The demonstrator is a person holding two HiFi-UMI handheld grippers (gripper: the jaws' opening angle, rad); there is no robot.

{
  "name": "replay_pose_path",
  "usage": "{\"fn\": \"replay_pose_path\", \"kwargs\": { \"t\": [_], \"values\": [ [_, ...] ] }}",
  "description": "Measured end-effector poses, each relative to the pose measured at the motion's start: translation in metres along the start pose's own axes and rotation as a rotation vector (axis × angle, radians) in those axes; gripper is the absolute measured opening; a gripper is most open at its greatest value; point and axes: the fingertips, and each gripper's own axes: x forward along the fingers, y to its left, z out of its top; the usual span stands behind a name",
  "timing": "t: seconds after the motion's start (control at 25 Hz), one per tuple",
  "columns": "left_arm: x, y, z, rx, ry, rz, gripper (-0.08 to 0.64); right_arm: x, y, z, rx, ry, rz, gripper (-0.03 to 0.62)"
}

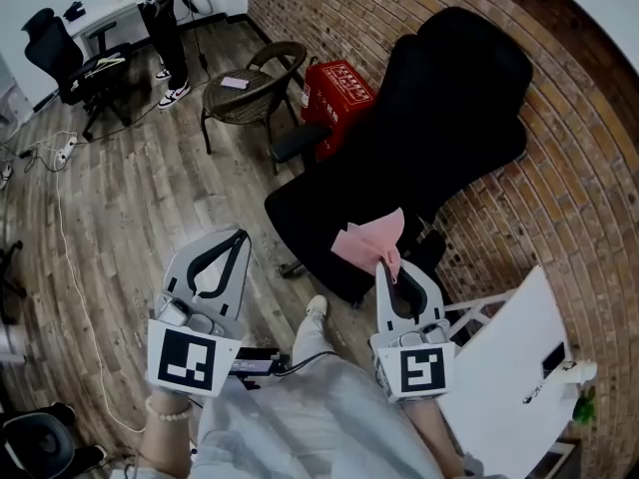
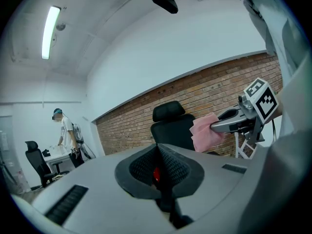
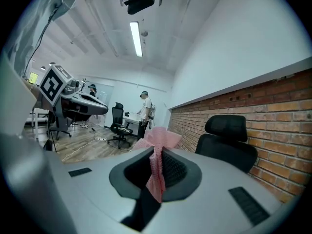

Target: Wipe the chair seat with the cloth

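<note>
Right hand-held gripper (image 3: 157,152): jaws clamped on pink cloth (image 3: 158,139), shown in its own view. Head view alone: cloth above black chair seat (image 1: 305,213). Left hand-held gripper (image 2: 158,150): jaws together, empty.

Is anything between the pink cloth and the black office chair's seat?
Nothing visible. The right gripper holds the pink cloth directly over the black chair seat, which lies bare beneath it.

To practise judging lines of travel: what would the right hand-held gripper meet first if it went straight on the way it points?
Probably nothing near: the right hand-held gripper, shut on the pink cloth, aims left of the chair's backrest, over the wooden floor; depth is unclear.
</note>
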Motion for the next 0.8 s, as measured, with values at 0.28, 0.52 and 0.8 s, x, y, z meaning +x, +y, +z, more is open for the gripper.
{"fn": "replay_pose_path", "kwargs": {
  "t": [0.28,0.52,0.8],
  "values": [
    [0.075,0.017,0.003,0.055,0.029,-0.011,0.018,0.071,-0.049,0.001,0.012,-0.009,0.037,0.055],
    [0.143,0.030,0.007,0.049,0.040,0.017,0.018,0.127,-0.104,-0.002,0.018,-0.022,0.063,0.055],
    [0.195,0.039,0.005,-0.062,0.053,0.086,0.018,0.174,-0.152,-0.015,0.011,-0.012,0.096,0.055]
  ]
}}
